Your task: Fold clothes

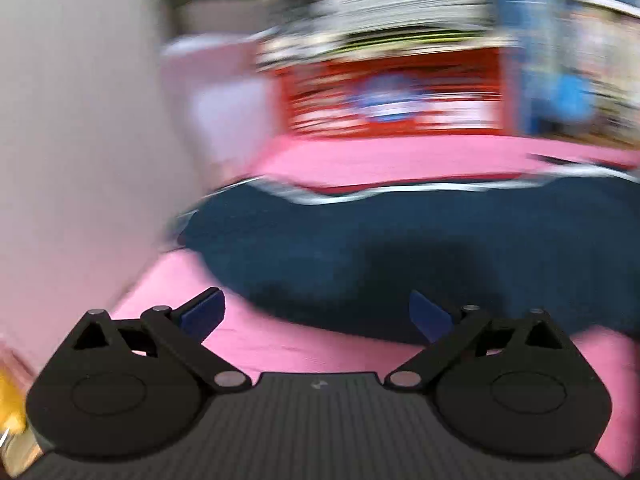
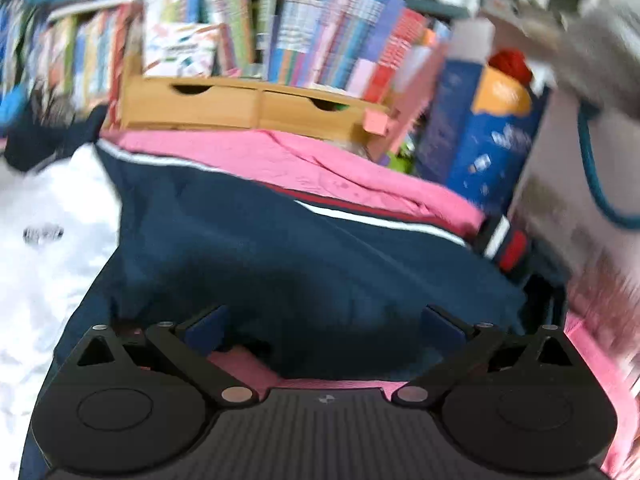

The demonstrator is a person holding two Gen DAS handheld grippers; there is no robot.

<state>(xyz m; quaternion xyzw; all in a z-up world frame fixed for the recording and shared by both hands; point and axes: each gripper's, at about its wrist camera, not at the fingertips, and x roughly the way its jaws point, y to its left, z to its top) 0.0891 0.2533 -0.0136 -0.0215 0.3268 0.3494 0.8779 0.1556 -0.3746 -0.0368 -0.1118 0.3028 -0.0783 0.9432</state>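
Navy fabric is the landmark here: a dark blue garment [image 2: 304,248] with a white and red stripe along its far edge lies spread on a pink sheet [image 2: 312,160]. The right gripper [image 2: 320,328] hangs over the garment's near edge, its 2 blue-padded fingers [image 2: 206,330] spread wide apart and holding nothing. In the left wrist view the left gripper [image 1: 316,312] is likewise wide apart and empty, over bare pink sheet just short of the garment [image 1: 400,248].

Left of the garment in the right view lies a white cloth [image 2: 48,240] with a small dark mark too blurred to read. Beyond the garment stands a wooden drawer box [image 2: 248,106] with 2 drawers, and behind it a row of books [image 2: 320,40]. Right of the garment is a blue box [image 2: 492,136]; its white lettering is smeared. Motion blur dissolves the left view's background, where only a red box [image 1: 392,92] stands out, its print illegible.
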